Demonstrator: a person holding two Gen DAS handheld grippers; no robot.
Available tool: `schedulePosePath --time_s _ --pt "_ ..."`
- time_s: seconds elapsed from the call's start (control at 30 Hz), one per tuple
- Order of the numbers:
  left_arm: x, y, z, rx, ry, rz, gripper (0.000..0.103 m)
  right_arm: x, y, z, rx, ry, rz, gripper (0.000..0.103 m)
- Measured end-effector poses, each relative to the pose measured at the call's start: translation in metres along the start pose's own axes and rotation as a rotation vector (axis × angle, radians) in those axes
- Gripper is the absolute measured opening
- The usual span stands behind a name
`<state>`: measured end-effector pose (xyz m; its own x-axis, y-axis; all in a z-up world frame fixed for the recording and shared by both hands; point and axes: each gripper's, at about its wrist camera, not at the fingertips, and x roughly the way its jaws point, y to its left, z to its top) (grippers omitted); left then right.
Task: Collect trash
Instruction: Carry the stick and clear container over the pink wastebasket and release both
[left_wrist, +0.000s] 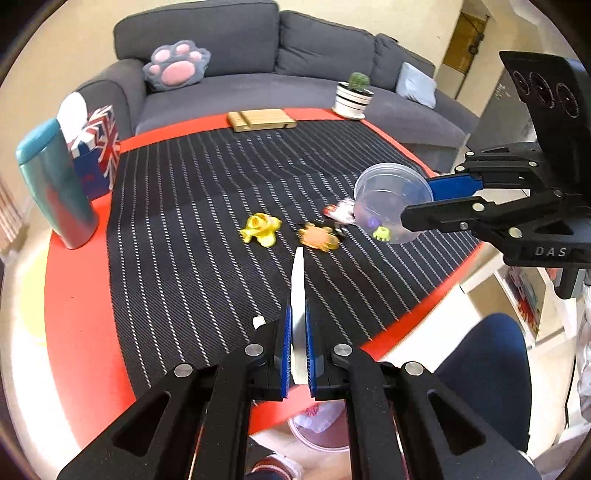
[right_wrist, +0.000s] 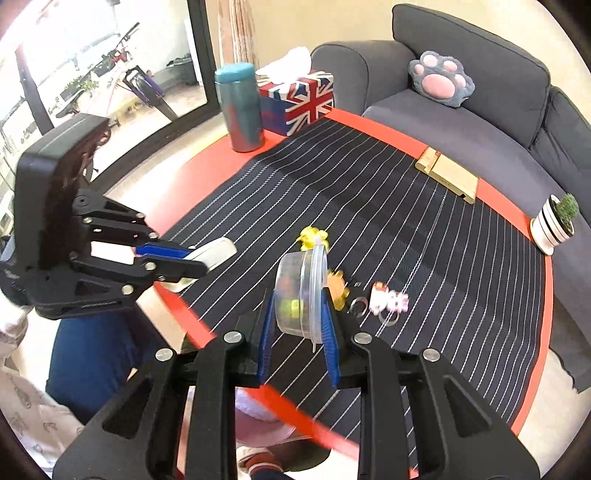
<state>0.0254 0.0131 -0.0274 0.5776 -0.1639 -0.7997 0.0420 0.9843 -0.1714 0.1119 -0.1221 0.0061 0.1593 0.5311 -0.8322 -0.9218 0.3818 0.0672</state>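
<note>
My left gripper (left_wrist: 298, 332) is shut on a flat white piece of trash (left_wrist: 297, 291), held on edge above the near part of the striped mat; it also shows in the right wrist view (right_wrist: 216, 253). My right gripper (right_wrist: 298, 314) is shut on a clear plastic container (right_wrist: 301, 291), tilted on its side with small scraps inside; it also shows in the left wrist view (left_wrist: 391, 201). On the mat lie a yellow wrapper (left_wrist: 260, 229), an orange wrapper (left_wrist: 319, 238) and a red-white wrapper (left_wrist: 340, 214), all apart from both grippers.
The round red table (left_wrist: 74, 314) carries a teal tumbler (left_wrist: 55, 192), a Union Jack tissue box (left_wrist: 96, 147), a wooden stand (left_wrist: 260, 120) and a potted plant (left_wrist: 352, 94). A grey sofa (left_wrist: 240, 55) stands behind. A pink bin (left_wrist: 317, 424) sits below the near table edge.
</note>
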Motion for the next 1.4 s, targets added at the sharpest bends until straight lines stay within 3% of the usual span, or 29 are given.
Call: schedulePosePath --time_s 0.4,0.9,0.97,1.0,1.03,1.13,1.4 --pt "-0.024 -0.039 -0.029 0.063 0.001 -0.031 0.007 -0.039 0.029 -0.066 0.033 -0.020 0.042 0.023" --pt "-0.032 -0.051 -0.049 0.063 0.008 -0.055 0.007 -0.030 0.059 -0.113 0.054 0.027 0.125 0.024" --pt "-0.033 -0.051 -0.050 0.063 0.008 -0.053 0.007 -0.030 0.058 -0.113 0.061 0.024 0.115 0.049" --pt "-0.033 -0.051 -0.050 0.063 0.009 -0.053 0.007 -0.030 0.058 -0.113 0.064 0.021 0.106 0.080" --pt "-0.033 -0.051 -0.050 0.063 0.009 -0.051 0.007 -0.030 0.057 -0.113 0.070 0.015 0.099 0.088" --pt "-0.033 -0.052 -0.051 0.065 0.012 -0.055 0.007 -0.032 0.052 -0.113 0.094 0.003 0.076 0.094" --pt "-0.032 -0.057 -0.052 0.079 0.022 -0.065 0.007 -0.035 0.044 -0.116 0.129 -0.010 0.068 0.096"
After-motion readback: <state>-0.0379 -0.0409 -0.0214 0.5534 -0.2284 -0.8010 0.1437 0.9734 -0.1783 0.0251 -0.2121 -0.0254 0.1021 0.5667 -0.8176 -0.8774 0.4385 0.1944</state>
